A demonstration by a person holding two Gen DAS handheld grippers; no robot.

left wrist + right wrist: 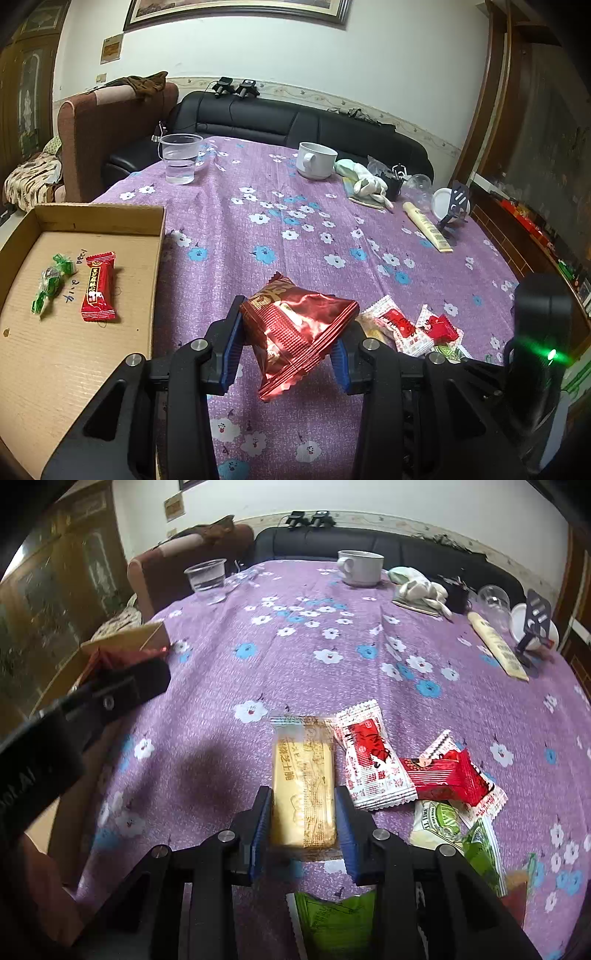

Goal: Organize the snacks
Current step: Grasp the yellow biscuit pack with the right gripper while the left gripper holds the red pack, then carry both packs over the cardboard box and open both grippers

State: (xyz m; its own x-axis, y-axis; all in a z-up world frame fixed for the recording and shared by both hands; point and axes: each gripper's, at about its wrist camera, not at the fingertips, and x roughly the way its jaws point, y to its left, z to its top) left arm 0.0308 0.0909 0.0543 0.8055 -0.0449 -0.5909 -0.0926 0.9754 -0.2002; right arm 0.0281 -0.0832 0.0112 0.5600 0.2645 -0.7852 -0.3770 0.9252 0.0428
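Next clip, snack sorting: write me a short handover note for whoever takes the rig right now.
Left tongs: shut on a red packet, held above the cloth beside the box.
Right tongs: around the yellow biscuit; pads at its sides, grip not confirmed.
Done: a red candy and a green candy lie in the box.
Left: box the red packet and the biscuit, then the pile on the cloth: white-red sachets, red wrapper, green packets.

The left gripper (291, 332) pinches a red packet (295, 332) just right of the box (110, 218); inside the box lie a red candy (98, 286) and a green candy (53, 282).
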